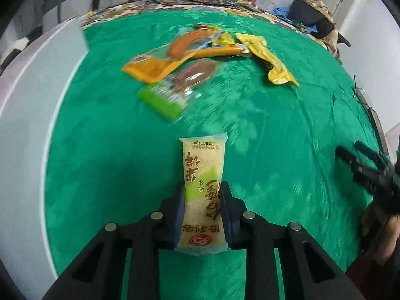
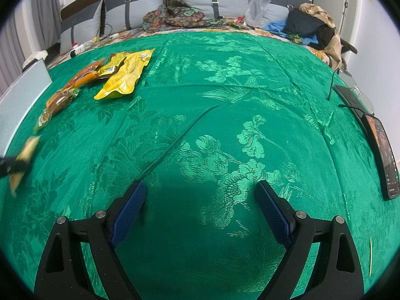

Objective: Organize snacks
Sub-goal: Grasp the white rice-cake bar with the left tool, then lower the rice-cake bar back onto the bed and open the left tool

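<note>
My left gripper [image 1: 203, 187] is shut on a pale yellow rice-cracker packet [image 1: 203, 172] with green print, held lengthwise above the green bedspread [image 1: 275, 130]. Farther off lies a pile of snacks: an orange sausage pack [image 1: 160, 62], a brown-and-green pack [image 1: 175, 87] and a yellow bag [image 1: 267, 55]. In the right wrist view my right gripper [image 2: 200, 200] stands open over bare green cloth, nothing between its blue pads [image 2: 130, 210]. The left gripper with the packet [image 2: 22, 160] shows blurred at that view's left edge. The yellow bag [image 2: 125, 77] lies far left.
A white box wall [image 1: 27, 125] runs along the left of the bedspread. A phone [image 2: 385, 155] and a dark device with cables lie at the right edge. Pillows, patterned cloth [image 2: 175, 15], a plastic bag and a clothes heap sit at the headboard.
</note>
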### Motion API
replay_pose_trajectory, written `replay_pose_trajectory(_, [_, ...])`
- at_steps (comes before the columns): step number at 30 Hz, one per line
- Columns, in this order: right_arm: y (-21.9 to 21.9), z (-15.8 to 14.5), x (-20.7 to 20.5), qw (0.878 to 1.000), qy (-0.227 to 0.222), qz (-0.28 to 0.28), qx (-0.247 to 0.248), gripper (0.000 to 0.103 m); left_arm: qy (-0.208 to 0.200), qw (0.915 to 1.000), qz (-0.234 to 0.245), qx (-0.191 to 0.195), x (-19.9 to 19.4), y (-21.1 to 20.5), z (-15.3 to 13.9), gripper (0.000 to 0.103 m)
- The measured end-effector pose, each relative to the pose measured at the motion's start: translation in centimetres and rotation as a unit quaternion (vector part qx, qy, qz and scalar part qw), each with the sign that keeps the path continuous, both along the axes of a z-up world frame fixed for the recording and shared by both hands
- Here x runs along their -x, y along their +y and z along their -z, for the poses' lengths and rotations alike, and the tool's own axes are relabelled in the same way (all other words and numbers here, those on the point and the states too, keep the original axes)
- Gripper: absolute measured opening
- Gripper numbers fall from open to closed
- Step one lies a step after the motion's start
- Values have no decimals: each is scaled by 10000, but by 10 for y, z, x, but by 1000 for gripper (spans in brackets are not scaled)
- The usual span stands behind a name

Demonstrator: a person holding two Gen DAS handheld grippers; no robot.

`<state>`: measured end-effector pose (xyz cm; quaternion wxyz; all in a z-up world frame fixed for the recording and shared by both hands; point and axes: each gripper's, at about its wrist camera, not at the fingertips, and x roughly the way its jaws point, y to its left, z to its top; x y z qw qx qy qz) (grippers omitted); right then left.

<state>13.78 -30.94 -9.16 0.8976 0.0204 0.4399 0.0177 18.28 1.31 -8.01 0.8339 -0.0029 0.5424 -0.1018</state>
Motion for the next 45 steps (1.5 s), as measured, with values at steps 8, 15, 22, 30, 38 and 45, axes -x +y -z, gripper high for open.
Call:
replay_pose_trajectory(8, [0, 0, 0, 10000, 0, 1, 0, 92, -373, 9973, -625, 96, 13, 34, 4, 55])
replay_pose_trajectory(15, [0, 0, 0, 10000, 0, 1, -1, 92, -619, 9951, -659, -410, 9, 32, 23, 84])
replay_pose_trajectory(22, [0, 0, 0, 10000, 0, 1, 0, 92, -857, 9919, -839, -419, 4, 46, 31, 103])
replay_pose_trajectory(30, [0, 0, 0, 10000, 0, 2, 1, 92, -987, 9907, -842, -411, 5, 47, 32, 103])
replay_pose_trajectory(38, [0, 0, 0, 10000, 1, 2, -1, 92, -988, 9907, -843, -410, 5, 47, 32, 103])
replay_pose_trajectory(45, [0, 0, 0, 10000, 2, 1, 3, 92, -989, 9907, -843, -410, 6, 46, 31, 103])
